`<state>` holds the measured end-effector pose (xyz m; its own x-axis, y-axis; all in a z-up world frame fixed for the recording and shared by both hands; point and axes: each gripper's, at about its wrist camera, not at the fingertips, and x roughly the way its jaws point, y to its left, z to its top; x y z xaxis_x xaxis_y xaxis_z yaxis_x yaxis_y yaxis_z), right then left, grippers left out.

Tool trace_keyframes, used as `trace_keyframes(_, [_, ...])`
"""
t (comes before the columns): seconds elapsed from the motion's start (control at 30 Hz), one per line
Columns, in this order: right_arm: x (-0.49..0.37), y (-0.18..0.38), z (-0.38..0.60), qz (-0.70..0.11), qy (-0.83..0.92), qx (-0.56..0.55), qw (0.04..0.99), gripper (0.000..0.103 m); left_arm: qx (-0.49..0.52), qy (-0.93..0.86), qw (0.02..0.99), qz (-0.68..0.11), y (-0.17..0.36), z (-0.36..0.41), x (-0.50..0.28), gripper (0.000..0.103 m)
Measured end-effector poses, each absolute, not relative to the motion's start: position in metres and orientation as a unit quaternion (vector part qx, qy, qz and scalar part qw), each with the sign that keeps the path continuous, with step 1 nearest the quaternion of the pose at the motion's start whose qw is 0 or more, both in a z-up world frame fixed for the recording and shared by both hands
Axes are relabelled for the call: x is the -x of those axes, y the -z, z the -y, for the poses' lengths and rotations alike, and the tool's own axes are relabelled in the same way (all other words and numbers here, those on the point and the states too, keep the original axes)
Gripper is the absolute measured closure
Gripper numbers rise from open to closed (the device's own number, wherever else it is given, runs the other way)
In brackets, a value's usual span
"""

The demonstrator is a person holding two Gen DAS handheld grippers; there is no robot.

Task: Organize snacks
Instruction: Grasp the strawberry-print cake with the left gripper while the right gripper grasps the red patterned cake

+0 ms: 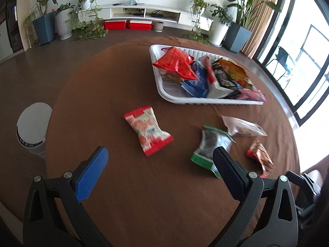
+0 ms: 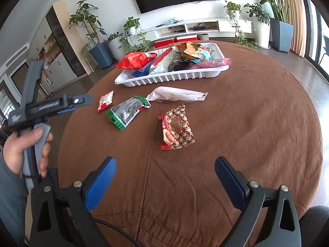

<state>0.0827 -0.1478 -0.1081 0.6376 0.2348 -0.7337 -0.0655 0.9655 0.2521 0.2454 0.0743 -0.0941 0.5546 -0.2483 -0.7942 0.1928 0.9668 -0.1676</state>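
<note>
On the round brown table [image 1: 115, 78] lie loose snacks. A red-and-white packet [image 1: 148, 130] sits just ahead of my open left gripper [image 1: 160, 154]. A green-edged packet [image 1: 211, 146] lies by its right finger, with a pale clear packet [image 1: 242, 126] and a red-brown packet [image 1: 261, 157] farther right. My right gripper [image 2: 165, 162] is open and empty, short of the heart-print packet [image 2: 176, 127]. Beyond that are the green-edged packet [image 2: 127, 113], a small red packet [image 2: 105, 100] and a long white packet [image 2: 176, 94]. The white tray [image 2: 170, 78] at the back holds several bags.
A hand [image 2: 24, 144] holds the left gripper's handle at the table's left edge. A grey round stool [image 1: 34, 127] stands off the table's left side. Potted plants [image 1: 45, 26] and a low white TV cabinet [image 1: 144, 12] line the far wall. Bare cloth [image 2: 257, 113] spreads to the right.
</note>
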Motion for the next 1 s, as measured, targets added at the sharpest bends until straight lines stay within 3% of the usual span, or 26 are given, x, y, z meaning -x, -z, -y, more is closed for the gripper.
trace_keyframes(0.13, [-0.085,0.111,0.149,-0.42,-0.082,-0.102,0.898,0.004,0.019,0.121,0.869,-0.479,0.101,-0.073,-0.282,0.011])
trace_keyframes(0.2, [-0.086,0.112,0.15,-0.422,-0.079,-0.103,0.897,0.004,0.014,0.121,0.862,-0.493,0.107,-0.07,-0.296,0.034])
trace_keyframes(0.27, [-0.087,0.114,0.151,-0.422,-0.079,-0.104,0.897,0.004,0.012,0.119,0.856,-0.504,0.115,-0.068,-0.308,0.044])
trace_keyframes(0.57, [-0.088,0.118,0.152,-0.425,-0.079,-0.105,0.896,0.004,-0.004,0.116,0.85,-0.513,0.137,-0.055,-0.325,0.047])
trace_keyframes(0.77, [-0.087,0.117,0.153,-0.426,-0.08,-0.101,0.895,0.004,-0.036,0.117,0.852,-0.51,0.141,-0.045,-0.325,0.06])
trace_keyframes(1.0, [-0.098,0.115,0.153,-0.434,-0.087,-0.087,0.893,0.004,-0.073,0.141,0.846,-0.509,0.143,-0.035,-0.318,0.066])
